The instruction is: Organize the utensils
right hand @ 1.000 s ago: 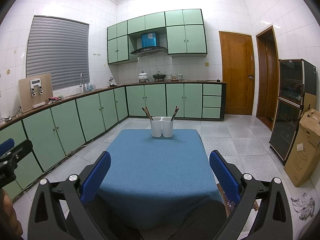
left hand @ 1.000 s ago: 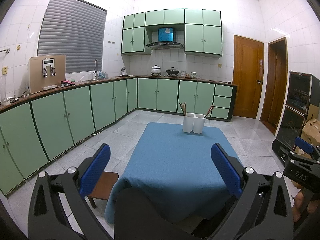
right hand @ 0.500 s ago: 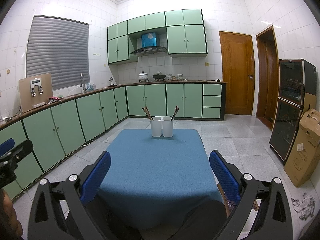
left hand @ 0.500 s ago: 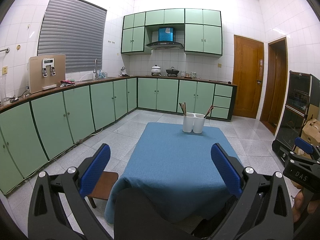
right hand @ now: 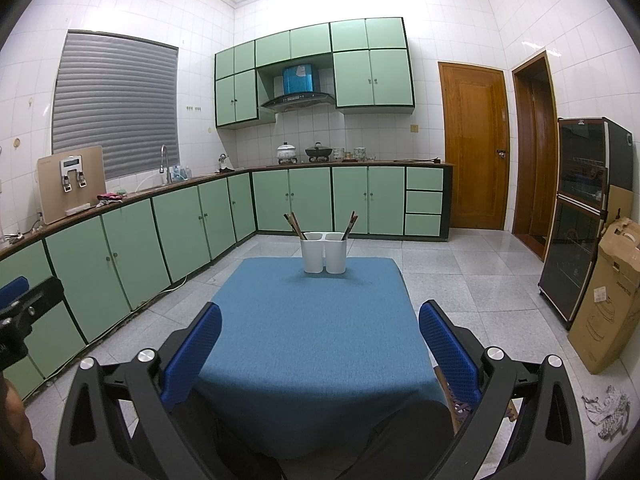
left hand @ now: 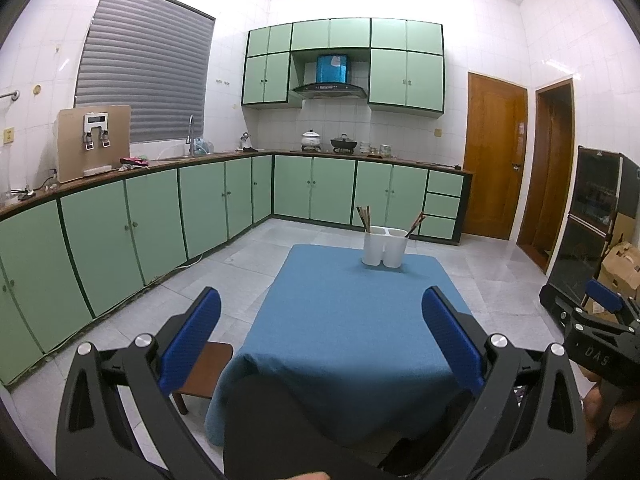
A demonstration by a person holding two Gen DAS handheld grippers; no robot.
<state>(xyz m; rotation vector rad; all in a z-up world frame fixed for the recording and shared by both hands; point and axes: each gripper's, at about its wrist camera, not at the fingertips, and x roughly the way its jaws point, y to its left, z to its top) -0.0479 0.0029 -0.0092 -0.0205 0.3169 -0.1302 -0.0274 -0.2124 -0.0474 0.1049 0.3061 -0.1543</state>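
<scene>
While both claws hang low over the near edge, nothing is gripped: the left claw (left hand: 321, 312) has its blue pads spread wide and empty, and the right claw (right hand: 320, 326) is spread and empty as well, each held short of the blue cloth that covers the tabletop (right hand: 312, 320). Compared with the views from half a second and a full second ago, nothing has shifted; both claws sit at the same height and spread, and the cloth and holder lie exactly as they did. That stillness fits a pause, either ahead of reaching in or after the work is over, and the pictures do not settle which. Past the claws, the cloth is bare across its near and middle stretch, with no loose utensil lying on it. At the far end stands the white two-cup utensil holder (right hand: 323, 257), upright, with dark wooden chopsticks (right hand: 295, 224) leaning out of its left cup and another bunch (right hand: 350, 223) leaning out of its right cup. So the utensils already stand sorted in the holder. Beyond it runs the green-fronted kitchen counter (right hand: 280, 200) along the wall.
</scene>
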